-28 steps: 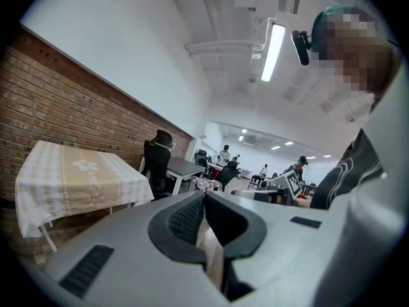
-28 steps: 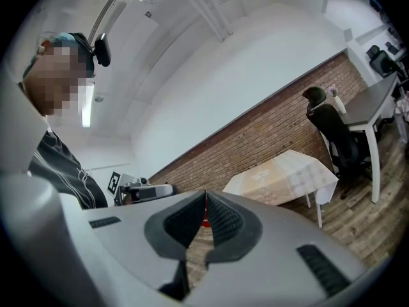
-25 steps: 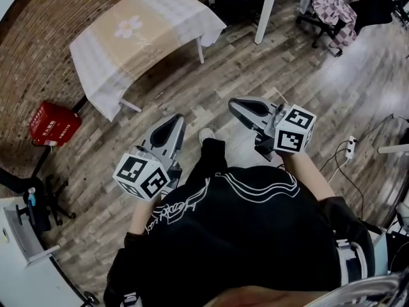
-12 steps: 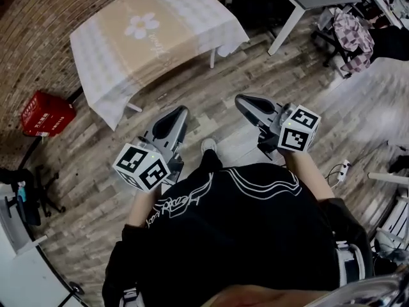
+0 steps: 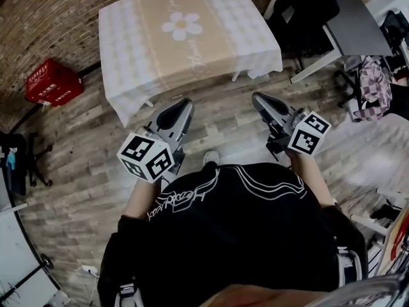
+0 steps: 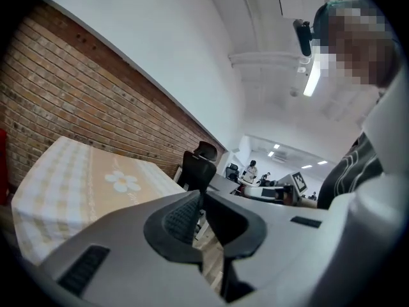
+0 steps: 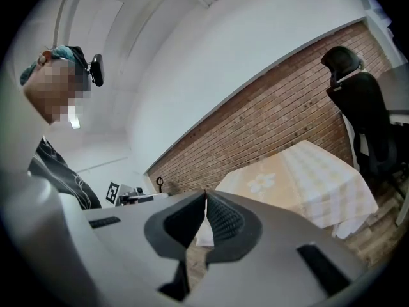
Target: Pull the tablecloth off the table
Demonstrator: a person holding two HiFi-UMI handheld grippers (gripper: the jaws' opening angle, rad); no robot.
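Tablecloth (image 5: 185,43) lies spread, seemingly flat — left gripper (image 5: 182,103) and right gripper (image 5: 258,97) both closed, empty.

Open wooden floor (image 5: 220,117) lies along the near edge of the covered desk (image 5: 211,50). A red crate (image 5: 52,82) stands to its left, and a black chair (image 5: 307,8) and a grey desk (image 5: 358,34) crowd its right. A brick wall (image 5: 57,18) closes the far side.
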